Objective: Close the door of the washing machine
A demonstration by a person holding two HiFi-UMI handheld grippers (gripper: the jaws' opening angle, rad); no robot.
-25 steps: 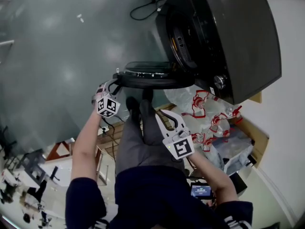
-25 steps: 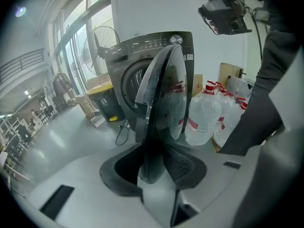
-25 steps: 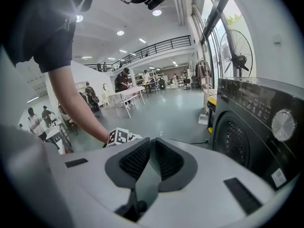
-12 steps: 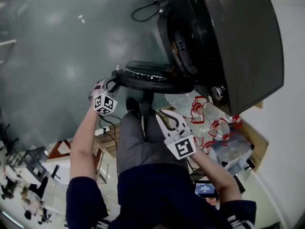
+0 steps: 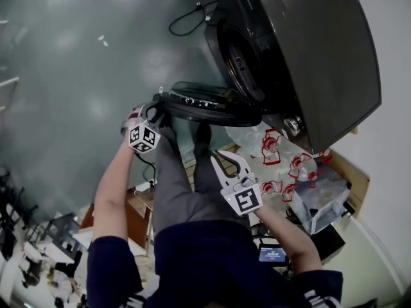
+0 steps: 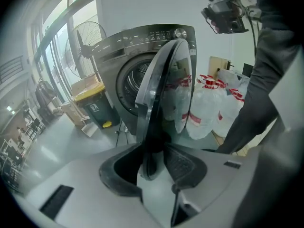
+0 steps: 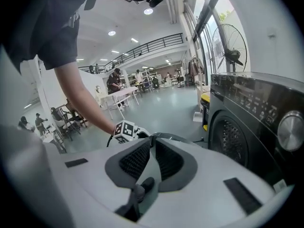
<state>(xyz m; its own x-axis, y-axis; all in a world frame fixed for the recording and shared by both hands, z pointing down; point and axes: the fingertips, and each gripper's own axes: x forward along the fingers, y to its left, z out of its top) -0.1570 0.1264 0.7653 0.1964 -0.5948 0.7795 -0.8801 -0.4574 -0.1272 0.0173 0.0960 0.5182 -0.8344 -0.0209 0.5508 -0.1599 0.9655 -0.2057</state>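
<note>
The dark washing machine (image 5: 308, 50) stands at the upper right with its round drum opening uncovered. Its glass door (image 5: 205, 101) swings out wide toward me. My left gripper (image 5: 157, 111) sits at the door's outer rim. In the left gripper view the door (image 6: 164, 89) stands edge-on, and its rim fills the gap of my left gripper (image 6: 154, 148), whose jaws are opening slightly. My right gripper (image 5: 226, 162) hangs lower, apart from the door, above the person's legs. In the right gripper view my right gripper (image 7: 151, 140) has its pads together with nothing between them.
Clear plastic bags with red handles (image 5: 282, 162) are heaped right of the machine beside a cardboard box (image 5: 347, 178). A black cable (image 5: 186, 18) lies on the grey floor. A yellow-lidded bin (image 6: 92, 103) and a standing fan (image 6: 83, 42) are beyond the machine.
My left gripper stayed on the door's rim and shifted sideways a little with it. The right gripper drifted slightly and stayed away from the door.
</note>
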